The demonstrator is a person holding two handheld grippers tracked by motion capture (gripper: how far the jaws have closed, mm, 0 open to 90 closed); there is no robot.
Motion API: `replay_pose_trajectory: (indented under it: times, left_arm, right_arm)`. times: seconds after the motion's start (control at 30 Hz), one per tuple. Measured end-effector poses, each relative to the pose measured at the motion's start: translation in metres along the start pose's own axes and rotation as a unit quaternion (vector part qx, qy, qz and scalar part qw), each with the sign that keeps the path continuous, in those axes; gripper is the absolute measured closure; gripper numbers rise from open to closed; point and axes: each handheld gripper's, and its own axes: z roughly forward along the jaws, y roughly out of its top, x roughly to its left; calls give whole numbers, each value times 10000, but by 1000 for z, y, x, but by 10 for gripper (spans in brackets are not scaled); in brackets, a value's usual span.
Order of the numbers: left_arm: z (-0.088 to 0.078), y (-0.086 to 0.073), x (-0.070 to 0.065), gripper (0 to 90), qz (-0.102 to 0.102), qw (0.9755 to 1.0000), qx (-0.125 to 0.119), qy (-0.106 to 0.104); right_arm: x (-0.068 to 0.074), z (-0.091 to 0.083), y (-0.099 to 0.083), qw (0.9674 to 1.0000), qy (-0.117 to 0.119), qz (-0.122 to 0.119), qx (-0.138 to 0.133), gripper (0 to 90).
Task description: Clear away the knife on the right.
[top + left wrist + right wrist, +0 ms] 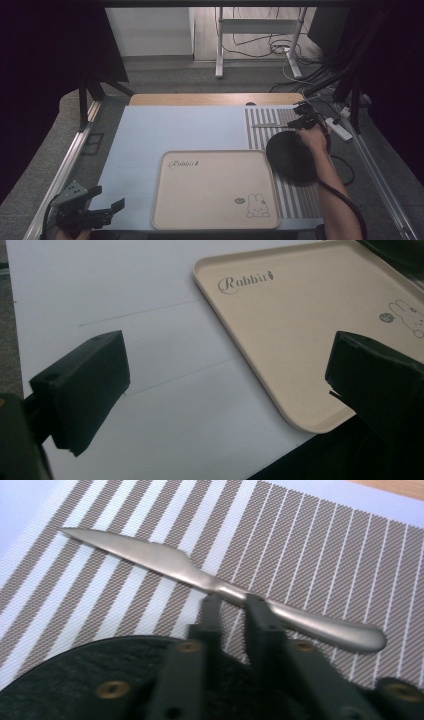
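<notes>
Knife point(220, 585) is pinched at its neck, where blade meets handle, by the right gripper point(232, 602), jaws narrow. It lies flat on the striped mat point(325, 555) beyond the black plate point(75, 680). In the right gripper view its long axis runs 10 to 4 o'clock, tip at 10. The step looks like grasping; next, a level lift toward the tray point(215, 190). The left gripper point(102, 202) waits wide, empty.

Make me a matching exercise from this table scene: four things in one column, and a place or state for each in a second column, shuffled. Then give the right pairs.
Things:
1. knife
2. tray
3. black plate
4. left gripper

Places or states:
A. jaws wide apart with nothing between them, at the near left corner of the table
B. beige, with a rabbit drawn in one corner
C. lies on the striped placemat, the right gripper closed around its handle
D. round and dark, on the placemat just right of the tray

Pairs: 1-C, 2-B, 3-D, 4-A
</notes>
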Motion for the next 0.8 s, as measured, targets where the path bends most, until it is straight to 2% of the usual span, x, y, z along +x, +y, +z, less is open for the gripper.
replay_pose_trajectory:
  times: [0.13,0.2,0.4,0.7,0.8]
  left_arm:
    - [0,0,0,41,8,10000,2,-1]
    - [0,0,0,41,6,10000,7,5]
    - [0,0,-1,42,35,10000,19,21]
    - [1,0,-2,43,64,10000,42,36]
    - [0,0,-2,43,83,9999,44,44]
  right_arm:
    - [-5,4,4,10000,30,-2,45,898]
    - [-8,6,7,10000,-30,-44,14,897]
    - [-19,16,11,9999,-142,75,22,897]
    - [-41,33,4,9974,-698,141,135,897]
    - [-45,34,2,9977,-644,177,112,897]
